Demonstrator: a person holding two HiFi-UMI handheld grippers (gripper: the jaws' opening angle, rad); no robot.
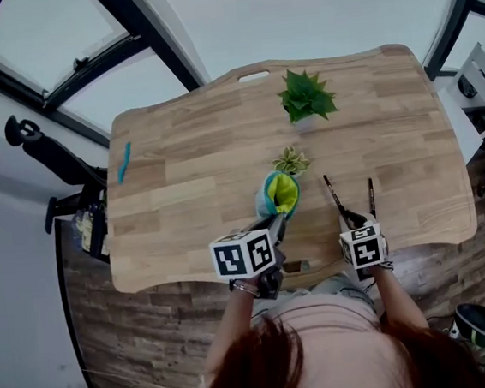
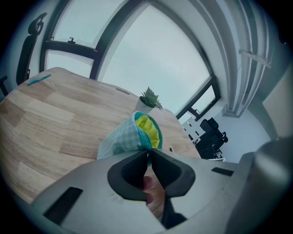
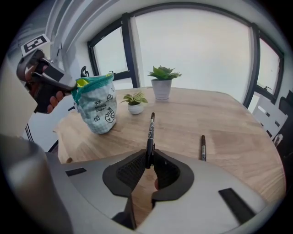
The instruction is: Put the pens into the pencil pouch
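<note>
Wooden table: bare board lies at 9 o'clock of the pencil pouch, as far as a teal item by the edge. Your left gripper pinches the pouch's rim; its mouth gapes, yellow lining showing. Your right gripper is closed on a pen; a second pen lies at its 3 o'clock. A small plant and a large plant stand at the pouch's 12 o'clock. Jaws hide the held pen's near end.
</note>
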